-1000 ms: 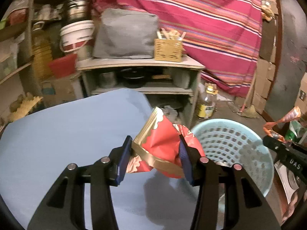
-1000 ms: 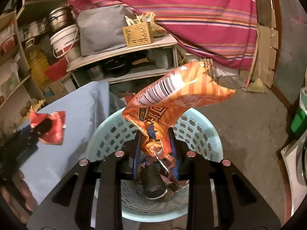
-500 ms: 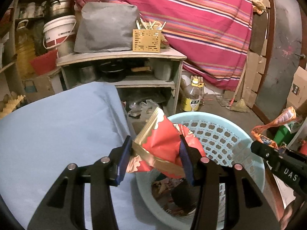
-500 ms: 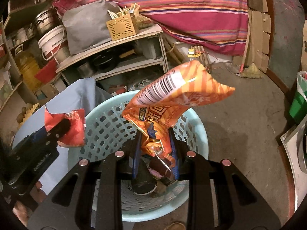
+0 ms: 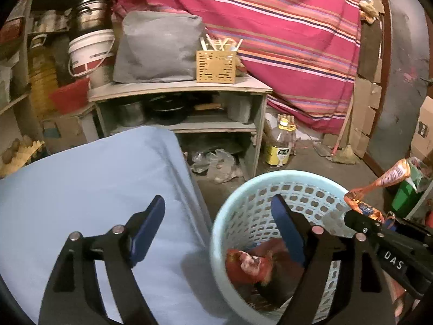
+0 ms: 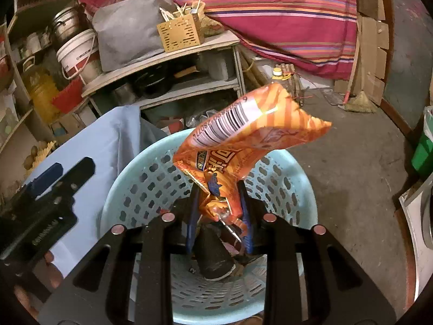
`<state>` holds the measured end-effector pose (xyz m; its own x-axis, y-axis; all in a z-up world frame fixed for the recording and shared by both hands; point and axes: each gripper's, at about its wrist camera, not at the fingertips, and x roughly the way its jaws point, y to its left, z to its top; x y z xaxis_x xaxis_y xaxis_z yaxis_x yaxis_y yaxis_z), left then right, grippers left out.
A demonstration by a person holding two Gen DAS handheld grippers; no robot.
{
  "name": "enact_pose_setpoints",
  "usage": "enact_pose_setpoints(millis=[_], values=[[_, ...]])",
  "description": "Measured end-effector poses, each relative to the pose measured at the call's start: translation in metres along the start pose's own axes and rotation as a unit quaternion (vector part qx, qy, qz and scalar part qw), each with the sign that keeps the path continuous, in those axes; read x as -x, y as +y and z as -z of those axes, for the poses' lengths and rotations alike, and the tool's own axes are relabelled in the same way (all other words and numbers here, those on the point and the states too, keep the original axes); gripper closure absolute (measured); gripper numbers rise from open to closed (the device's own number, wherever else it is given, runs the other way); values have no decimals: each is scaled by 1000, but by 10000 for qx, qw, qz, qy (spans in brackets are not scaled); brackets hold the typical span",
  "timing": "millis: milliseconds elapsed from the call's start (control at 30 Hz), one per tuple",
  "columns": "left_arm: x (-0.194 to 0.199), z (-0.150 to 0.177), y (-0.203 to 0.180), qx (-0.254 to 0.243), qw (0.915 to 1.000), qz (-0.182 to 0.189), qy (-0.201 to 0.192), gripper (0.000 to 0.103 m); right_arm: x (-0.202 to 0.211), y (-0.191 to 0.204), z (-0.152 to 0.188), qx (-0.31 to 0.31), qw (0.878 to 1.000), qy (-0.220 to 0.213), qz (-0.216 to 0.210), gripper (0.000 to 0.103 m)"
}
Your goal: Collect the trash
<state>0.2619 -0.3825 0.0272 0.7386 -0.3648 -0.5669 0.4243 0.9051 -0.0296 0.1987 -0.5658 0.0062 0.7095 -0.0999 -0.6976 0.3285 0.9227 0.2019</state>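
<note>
My left gripper (image 5: 217, 214) is open and empty, its jaws spread wide over the edge of the blue-covered table (image 5: 89, 178) and the rim of the light blue basket (image 5: 259, 181). A red wrapper (image 5: 250, 265) lies inside the basket among other trash. My right gripper (image 6: 219, 205) is shut on an orange snack bag (image 6: 243, 138) and holds it above the basket (image 6: 297, 173). The bag also shows at the right of the left wrist view (image 5: 389, 176). The left gripper shows at the left of the right wrist view (image 6: 54, 178).
A grey shelf unit (image 5: 184, 86) with pots, a grey bag and a wooden box stands behind the table. An oil bottle (image 5: 280, 146) stands on the floor by it. A striped cloth (image 5: 284, 27) hangs behind. A green bin (image 6: 423, 149) is at the right.
My left gripper has opened and let go of the red wrapper, which now lies in the basket. The right gripper still holds the orange bag above the basket.
</note>
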Motion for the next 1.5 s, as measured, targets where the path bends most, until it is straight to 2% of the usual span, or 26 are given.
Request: enact_pose_setpoints(millis=[67,100,133,167,300,567,767,800,867,1100,1333,1500], values=[[1,0,7,60,10000,-43,4,23,-3,2,1,-10,10000,22,15,70],[2,-1,10,77,10000,-62,3,23,-6,3,1,-33,10000,43,-1,64],[3,-1,14,98,9999,-93,-3,22,-7,3,1,-44,10000,63,-34,46],[3,-1,17,106,9999,-117,-7,21,-9,4,1,-40,9999,89,-27,33],[8,-2,29,142,9997,-198,-37,21,-14,12,3,123,9996,133,205,30],[34,5,51,118,9991,-364,-199,19,-6,15,10,182,9994,-1,305,13],[68,20,77,134,9988,-439,-188,17,15,26,22,197,9994,-119,264,7],[74,23,82,134,9986,-466,-196,13,22,29,25,193,9994,-166,212,6],[91,30,92,148,9980,-550,-265,10,31,35,28,195,9993,-258,163,5],[154,55,121,10,9953,-780,-582,9,67,74,50,446,9979,-473,77,5],[205,103,142,-17,9925,-963,-750,5,115,124,91,818,9910,-1063,-43,4],[237,142,162,217,9904,-1095,-820,5,144,159,126,1343,9762,-1699,75,4]])
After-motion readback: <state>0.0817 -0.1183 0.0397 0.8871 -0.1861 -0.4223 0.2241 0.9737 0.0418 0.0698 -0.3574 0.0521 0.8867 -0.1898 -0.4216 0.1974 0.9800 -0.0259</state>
